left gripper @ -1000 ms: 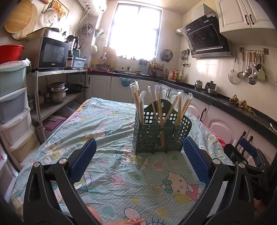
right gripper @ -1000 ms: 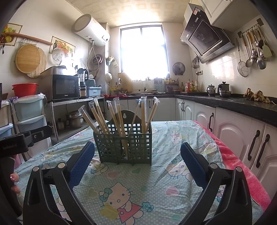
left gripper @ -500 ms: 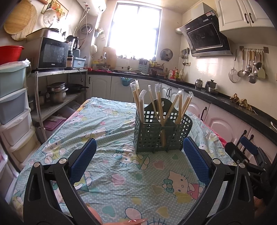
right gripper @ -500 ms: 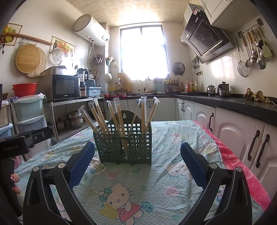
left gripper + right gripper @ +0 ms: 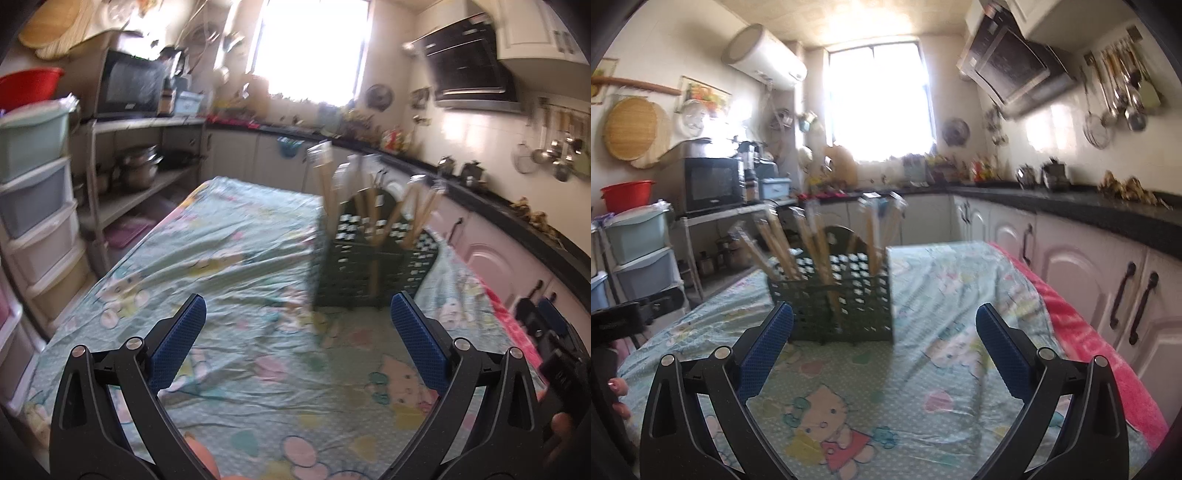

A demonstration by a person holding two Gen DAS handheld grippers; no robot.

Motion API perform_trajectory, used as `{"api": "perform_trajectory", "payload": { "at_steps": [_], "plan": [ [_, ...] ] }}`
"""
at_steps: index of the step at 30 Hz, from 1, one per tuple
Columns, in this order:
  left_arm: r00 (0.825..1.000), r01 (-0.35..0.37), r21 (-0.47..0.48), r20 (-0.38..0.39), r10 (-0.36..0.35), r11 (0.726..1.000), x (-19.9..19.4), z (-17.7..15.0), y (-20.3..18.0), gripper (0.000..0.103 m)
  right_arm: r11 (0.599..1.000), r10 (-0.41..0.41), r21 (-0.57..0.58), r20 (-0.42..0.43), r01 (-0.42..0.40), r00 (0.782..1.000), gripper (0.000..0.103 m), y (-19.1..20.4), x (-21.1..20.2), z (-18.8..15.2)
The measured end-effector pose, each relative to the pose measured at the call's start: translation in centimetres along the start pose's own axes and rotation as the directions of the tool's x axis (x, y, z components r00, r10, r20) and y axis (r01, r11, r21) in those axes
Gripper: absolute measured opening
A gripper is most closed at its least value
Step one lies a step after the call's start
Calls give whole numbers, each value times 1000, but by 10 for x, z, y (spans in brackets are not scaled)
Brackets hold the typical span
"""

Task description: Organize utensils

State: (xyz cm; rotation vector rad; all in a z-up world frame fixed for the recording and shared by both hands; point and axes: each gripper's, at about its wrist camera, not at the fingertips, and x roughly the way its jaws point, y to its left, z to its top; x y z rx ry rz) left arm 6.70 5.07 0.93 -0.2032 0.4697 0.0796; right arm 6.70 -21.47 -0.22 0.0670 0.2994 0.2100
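A dark green perforated utensil caddy stands upright on the table with several wrapped wooden chopsticks standing in it. It also shows in the right wrist view with the chopsticks. My left gripper is open and empty, held short of the caddy, which lies ahead and to the right. My right gripper is open and empty, with the caddy ahead and slightly left. Both views are blurred.
The table carries a light green cartoon-print cloth. Plastic drawers and a shelf with pots stand at the left. White cabinets under a dark counter run along the right. The right gripper's body shows at the left view's right edge.
Both views have become blurred with motion. The left view has swung left, so the caddy sits further right in it. The right view has tilted, and the caddy appears slightly nearer.
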Motion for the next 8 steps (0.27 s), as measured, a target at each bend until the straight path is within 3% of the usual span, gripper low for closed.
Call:
{"api": "perform_trajectory", "payload": {
  "at_steps": [3,5,6,7,8],
  "plan": [
    [997,-52,-4,-57,51,999,21,15,23,92,996,-88,7,-122,90,989,97,-30,38,14],
    [991,-88,-6,-100,87,996,45,27,42,92,987,-149,27,-255,161,955,97,-61,80,20],
    [986,-110,3,-129,109,994,63,32,52,92,982,-166,36,-326,187,931,97,-76,100,19],
    [970,-160,1,-183,158,987,86,36,64,92,965,-228,25,-426,263,876,97,-94,129,14],
    [957,-188,-10,-229,181,982,109,37,76,92,954,-260,8,-482,301,837,97,-104,147,8]
  ]
}}
